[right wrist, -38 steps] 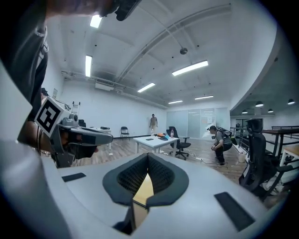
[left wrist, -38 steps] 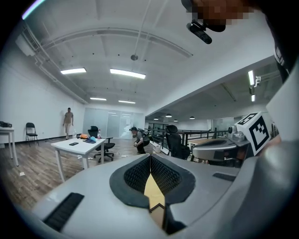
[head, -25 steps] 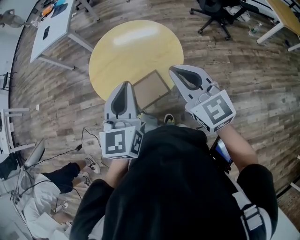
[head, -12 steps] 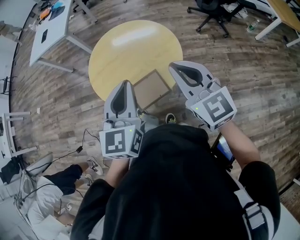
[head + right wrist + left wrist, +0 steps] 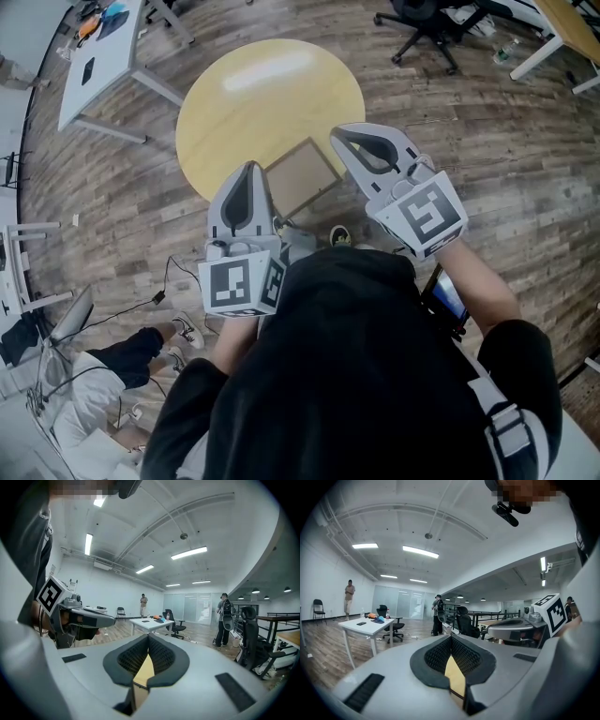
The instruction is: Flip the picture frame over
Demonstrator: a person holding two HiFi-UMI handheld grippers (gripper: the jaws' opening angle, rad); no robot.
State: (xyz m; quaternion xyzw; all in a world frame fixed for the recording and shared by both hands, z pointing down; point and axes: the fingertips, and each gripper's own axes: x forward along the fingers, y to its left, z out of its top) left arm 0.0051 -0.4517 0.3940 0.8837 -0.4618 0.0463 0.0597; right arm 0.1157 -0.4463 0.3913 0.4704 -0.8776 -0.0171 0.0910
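Observation:
The picture frame [image 5: 302,176] lies flat on the round yellow table [image 5: 262,94], brown backing up, at the table's near edge. Both grippers hover level above it, close to my chest. My left gripper [image 5: 248,170] is over the table edge just left of the frame, and my right gripper [image 5: 337,134] is over the frame's right corner. Neither touches it. In the left gripper view the jaws [image 5: 451,637] meet at their tips with nothing held. The right gripper [image 5: 149,637] looks the same in its own view. Only a yellow sliver of table shows beneath each.
A white desk [image 5: 103,56] stands at the far left and an office chair [image 5: 427,23] at the far right. A seated person [image 5: 103,375] and cables are on the wood floor at lower left. Two people stand far off [image 5: 224,616].
My right gripper has edged slightly left over the frame's corner. The left gripper has not moved and the frame lies as before.

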